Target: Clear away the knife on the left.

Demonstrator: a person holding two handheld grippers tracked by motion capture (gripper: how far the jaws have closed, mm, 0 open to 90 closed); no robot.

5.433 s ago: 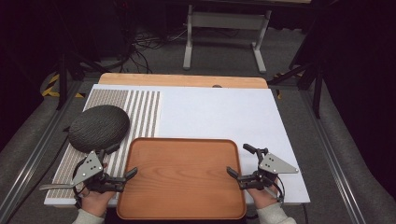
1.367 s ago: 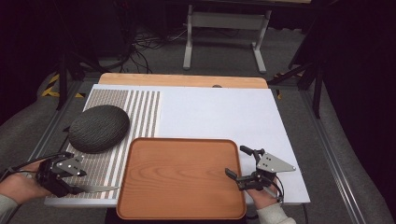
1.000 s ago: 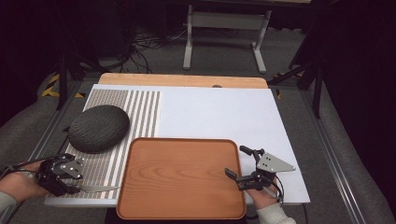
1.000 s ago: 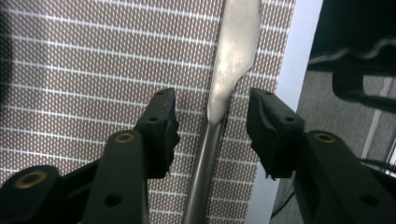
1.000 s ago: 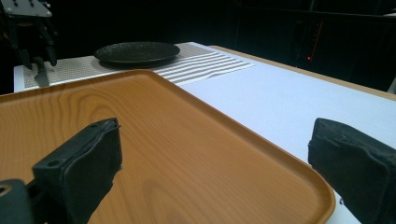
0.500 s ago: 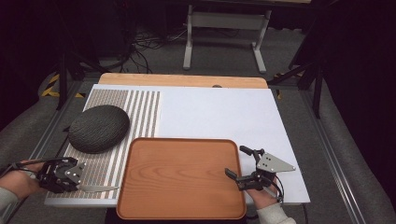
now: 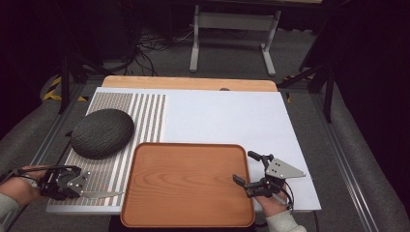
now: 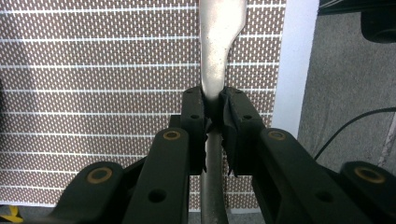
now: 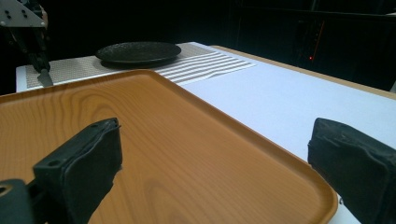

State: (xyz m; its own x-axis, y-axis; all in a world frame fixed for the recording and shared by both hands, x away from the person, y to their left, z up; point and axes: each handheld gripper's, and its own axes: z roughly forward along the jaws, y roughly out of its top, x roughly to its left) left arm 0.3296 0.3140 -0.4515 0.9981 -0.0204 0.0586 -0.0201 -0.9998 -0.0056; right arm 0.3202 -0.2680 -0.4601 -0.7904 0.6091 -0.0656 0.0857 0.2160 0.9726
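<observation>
High view, setting: a wooden tray [image 7: 188, 183] sat at the near edge of the table [image 7: 232, 116], a striped placemat [image 7: 145, 116] to its left with a dark textured plate [image 7: 102, 132] on it.
Knife, place: the knife [image 7: 99, 195] lay on the near strip of the placemat, just left of the tray's near left corner, well clear of the plate.
Knife, axis: long axis ran across the table, level with its near edge; the blade tip pointed right, toward the tray, and the handle end sat back in the left gripper [image 7: 72, 182].
Knife, look: slim, all silver metal, matt and a little speckled; in the left gripper view the narrow handle [image 8: 214, 154] widened ahead of the pads into a flatter blade [image 8: 219, 42].
Left gripper: and it was on! The jaws had just been closing, and its pads [image 8: 194, 121] pinched the knife at the narrow neck, one on each side.
Right gripper: the right gripper [image 7: 249, 169] stood with jaws spread wide, nothing between them, over the tray's right rim; its pads [image 9: 84, 163] framed bare wood.
</observation>
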